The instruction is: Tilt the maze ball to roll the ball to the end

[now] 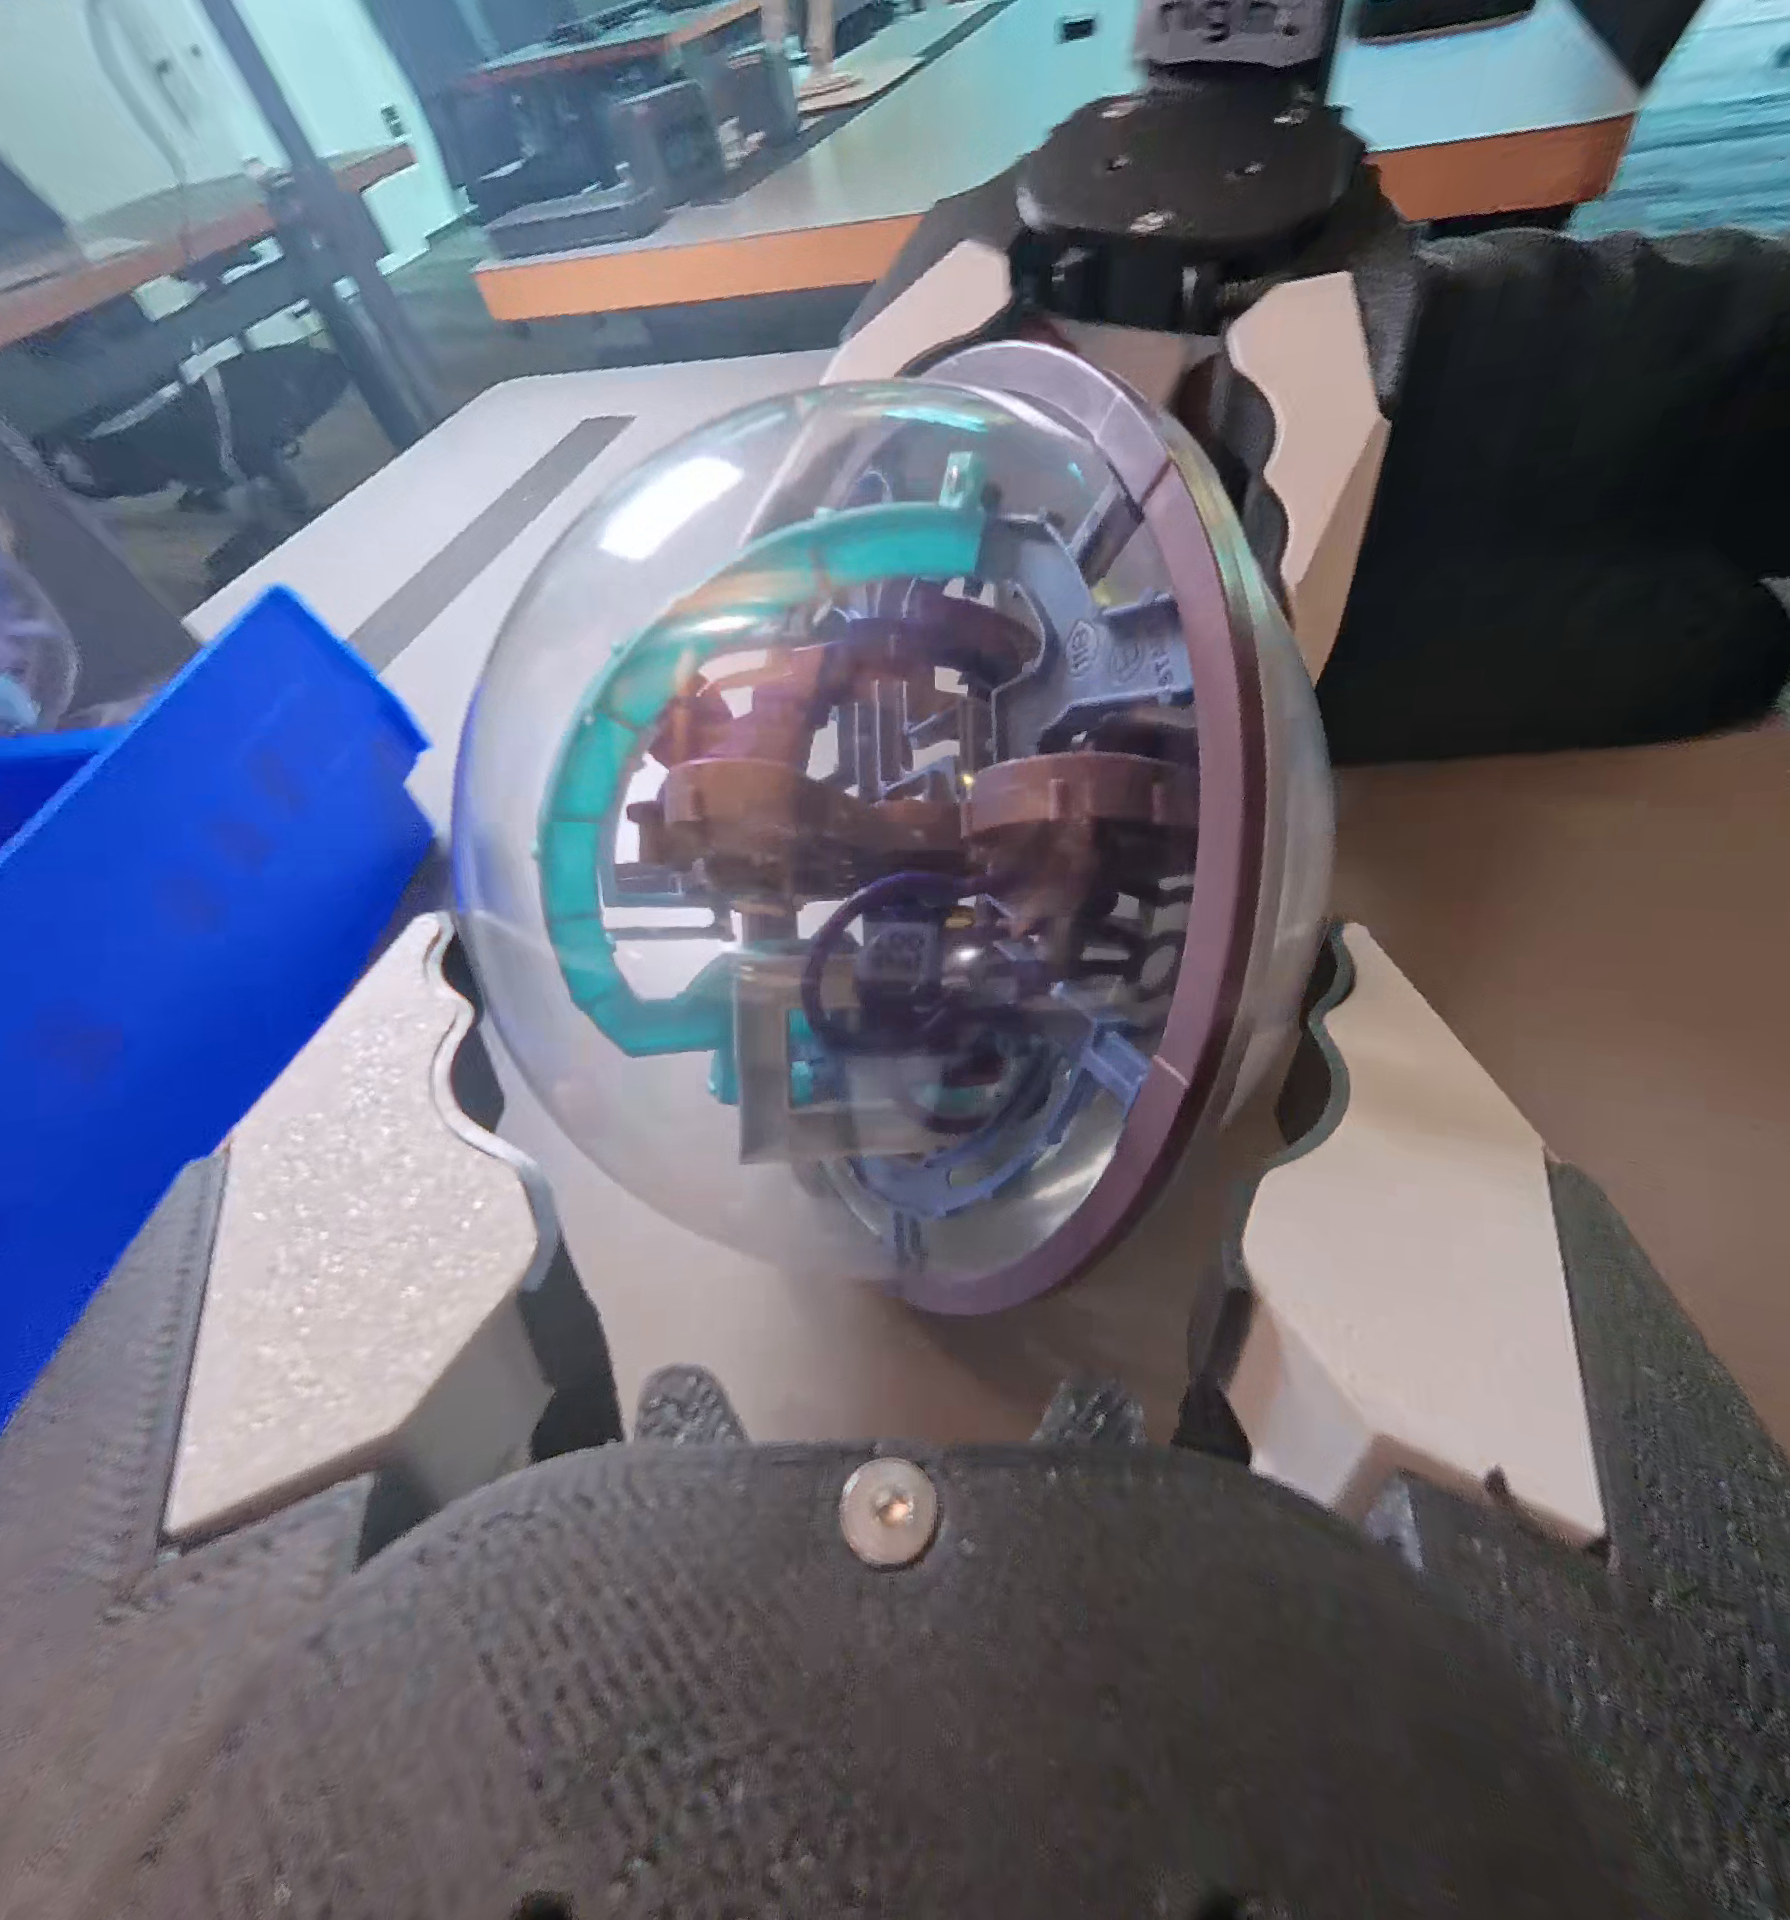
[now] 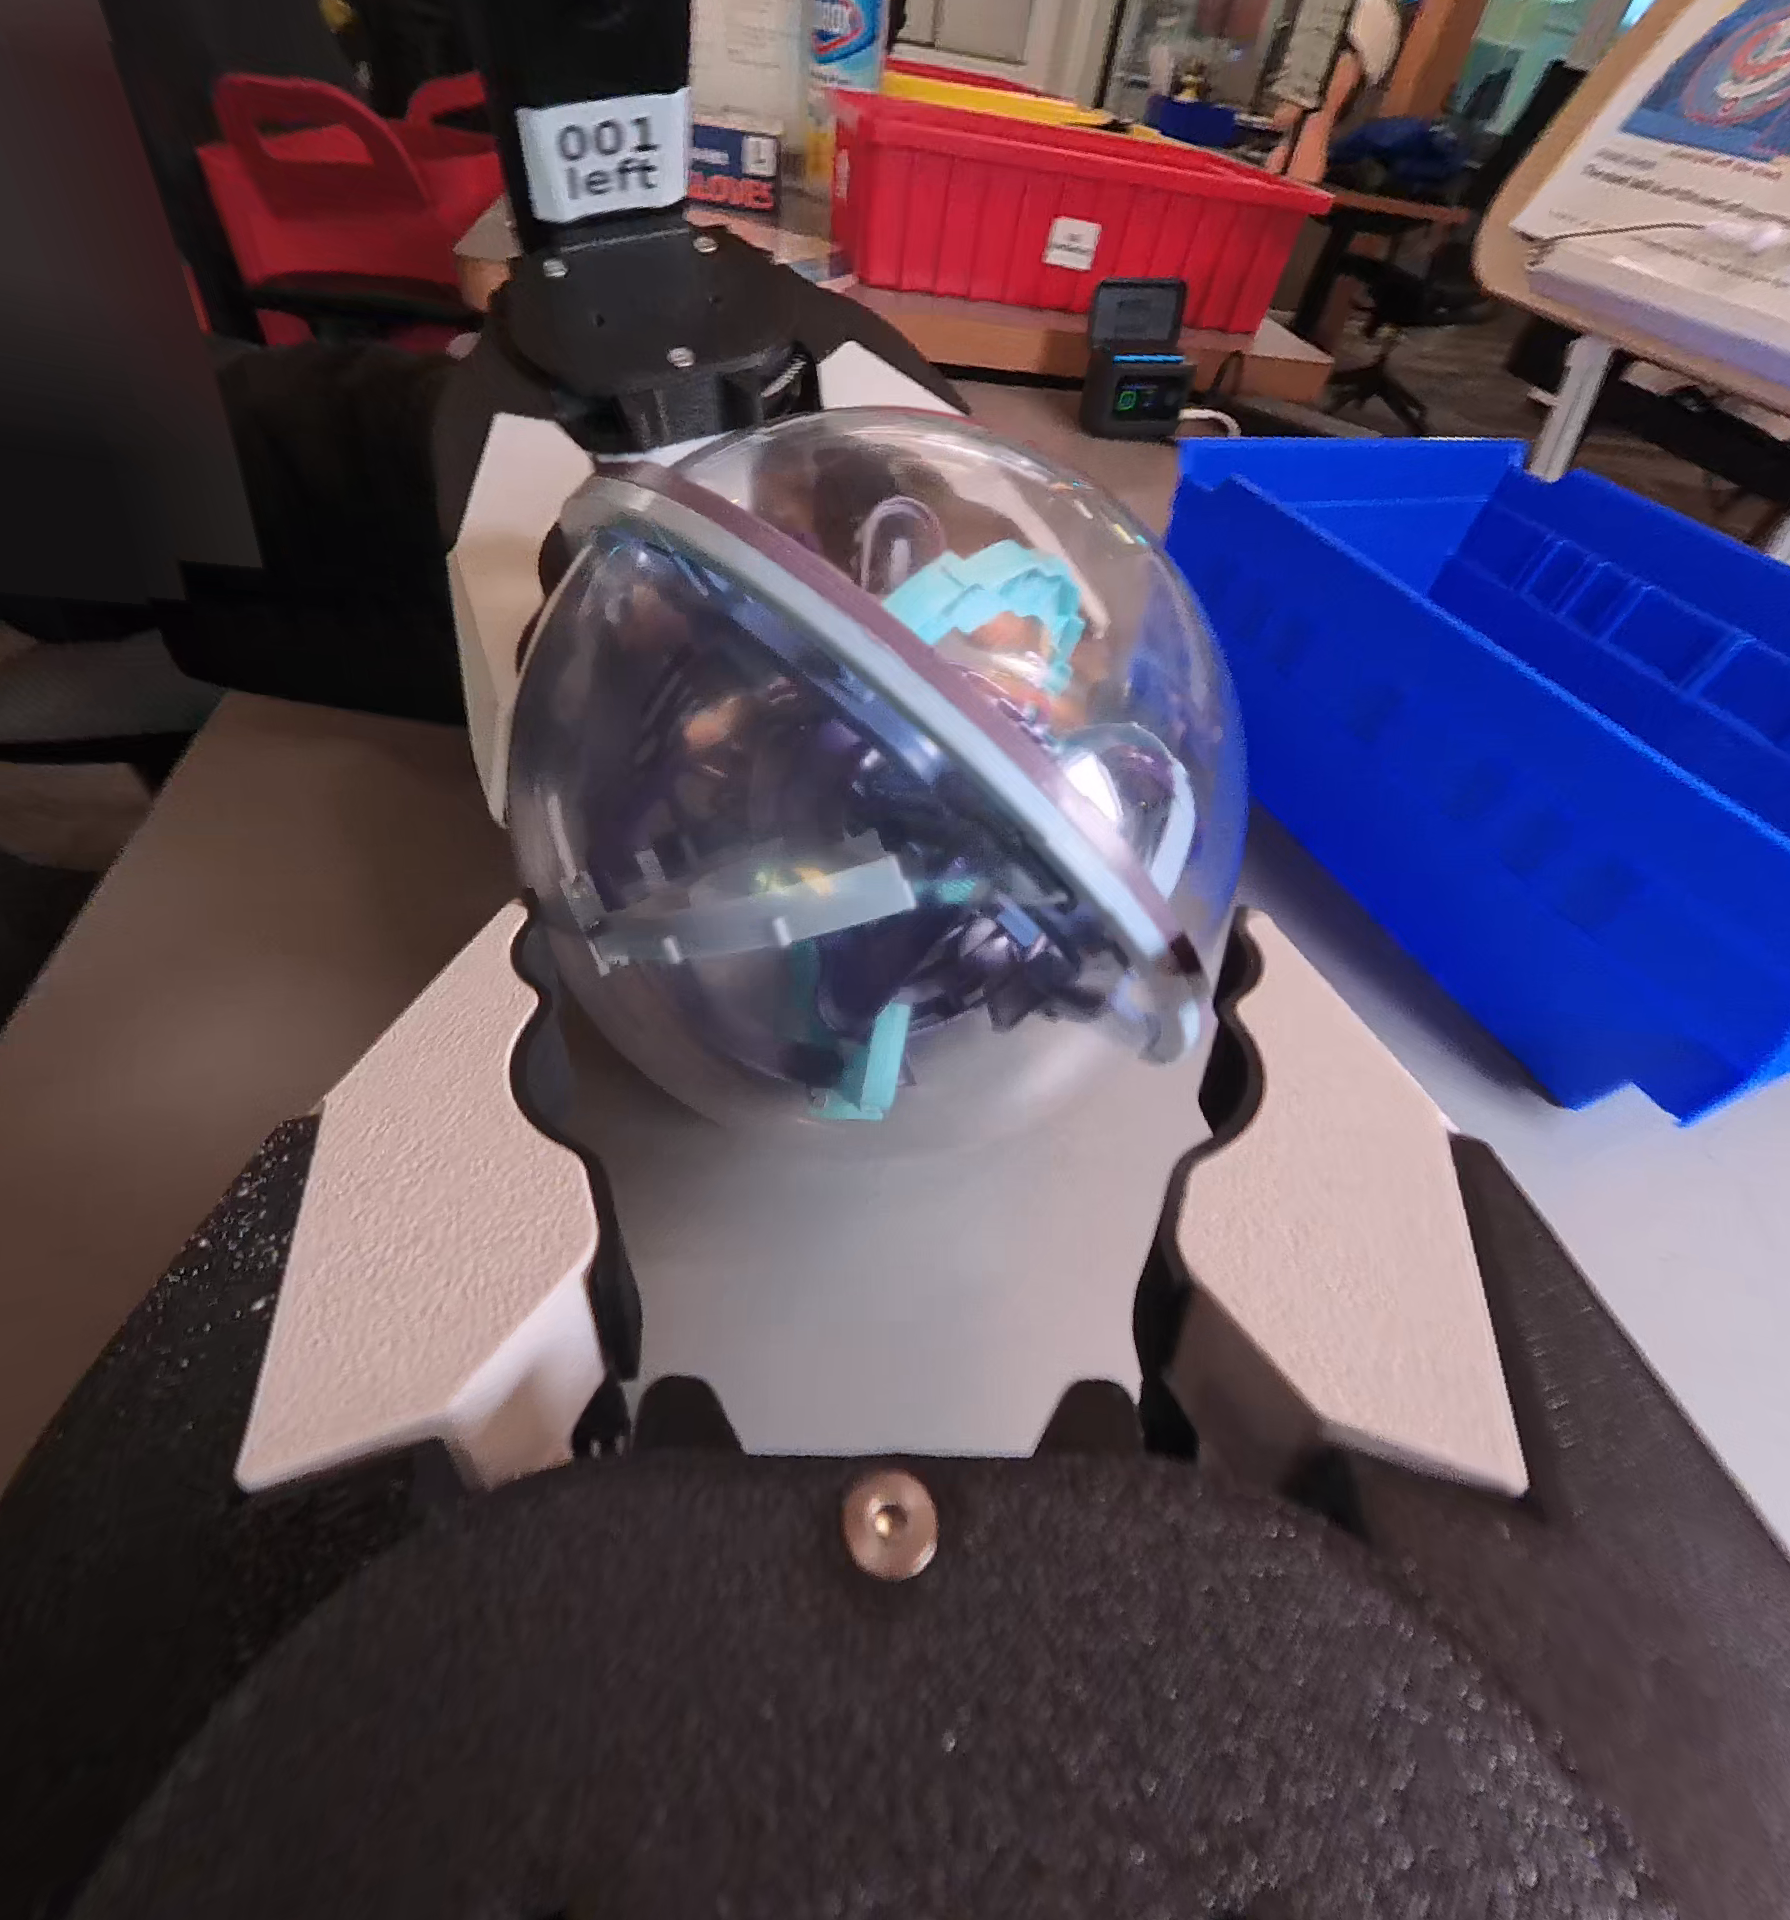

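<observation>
The maze ball [image 1: 870, 831] is a clear sphere with teal, brown and purple tracks inside and a purple-grey seam ring. A small steel ball [image 1: 966, 962] sits low in the tracks. My left gripper [image 1: 886, 945] is shut on the sphere, with both pads against its sides. My right gripper [image 2: 880, 935] grips the same maze ball [image 2: 870, 779] from the opposite side, pads pressed on it. Each gripper also shows beyond the ball in the other's view: the right gripper [image 1: 1182, 260] and the left gripper [image 2: 652, 343]. The seam ring is tilted.
A blue bin [image 1: 143, 883] stands close beside the ball; it also shows in the right wrist view [image 2: 1545, 779]. The pale table [image 2: 247, 935] lies below. A black-gloved hand [image 1: 1597, 468] holds the right gripper. A red bin [image 2: 1026, 208] and a small black device [image 2: 1135, 358] stand farther back.
</observation>
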The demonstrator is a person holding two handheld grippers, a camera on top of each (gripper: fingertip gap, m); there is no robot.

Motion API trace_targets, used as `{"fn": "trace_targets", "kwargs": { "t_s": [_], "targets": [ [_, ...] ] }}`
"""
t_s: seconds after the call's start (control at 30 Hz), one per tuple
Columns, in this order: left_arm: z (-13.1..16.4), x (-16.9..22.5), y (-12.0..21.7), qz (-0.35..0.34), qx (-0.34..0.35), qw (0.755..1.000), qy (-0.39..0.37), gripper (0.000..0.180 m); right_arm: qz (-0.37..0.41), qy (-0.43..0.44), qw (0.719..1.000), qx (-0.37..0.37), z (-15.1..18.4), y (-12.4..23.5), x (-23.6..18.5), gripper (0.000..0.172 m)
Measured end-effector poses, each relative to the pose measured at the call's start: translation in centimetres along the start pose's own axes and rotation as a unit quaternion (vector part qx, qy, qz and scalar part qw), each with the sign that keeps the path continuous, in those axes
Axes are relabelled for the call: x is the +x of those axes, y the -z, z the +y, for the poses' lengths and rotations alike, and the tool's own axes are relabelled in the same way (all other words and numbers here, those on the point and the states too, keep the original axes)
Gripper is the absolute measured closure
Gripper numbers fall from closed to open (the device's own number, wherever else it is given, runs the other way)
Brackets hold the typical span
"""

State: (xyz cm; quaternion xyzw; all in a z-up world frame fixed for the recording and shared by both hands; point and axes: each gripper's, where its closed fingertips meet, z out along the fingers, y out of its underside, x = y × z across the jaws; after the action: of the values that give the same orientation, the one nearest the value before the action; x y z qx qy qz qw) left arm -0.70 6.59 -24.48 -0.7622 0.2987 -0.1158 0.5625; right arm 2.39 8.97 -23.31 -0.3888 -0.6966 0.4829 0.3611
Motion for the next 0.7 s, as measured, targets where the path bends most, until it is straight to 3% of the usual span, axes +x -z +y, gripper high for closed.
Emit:
{"fn": "trace_targets", "kwargs": {
  "t_s": [0.17,0.3,0.47,0.7],
  "targets": [
    [0.3,-3.1,0.9,-0.087,-0.01,0.995,0.039,0.031,0.09,0.005,0.996,-0.01,0.2,0.1,3.0,0.06],
    [0.1,-4.4,1.4,-0.133,-0.009,0.988,0.072,0.032,0.097,0.027,0.994,-0.032,0.8,-0.9,2.5,0.054],
    [-0.2,-4.4,1.1,-0.137,0.005,0.989,0.063,0.032,0.093,0.046,0.993,-0.049,1.8,-3.4,2.9,0.042],
    [-0.3,-3.6,1.5,-0.089,0.042,0.995,0.009,0.033,-0.001,0.09,0.996,-0.023,0.7,-4.4,2.4,0.025]
  ]
}}
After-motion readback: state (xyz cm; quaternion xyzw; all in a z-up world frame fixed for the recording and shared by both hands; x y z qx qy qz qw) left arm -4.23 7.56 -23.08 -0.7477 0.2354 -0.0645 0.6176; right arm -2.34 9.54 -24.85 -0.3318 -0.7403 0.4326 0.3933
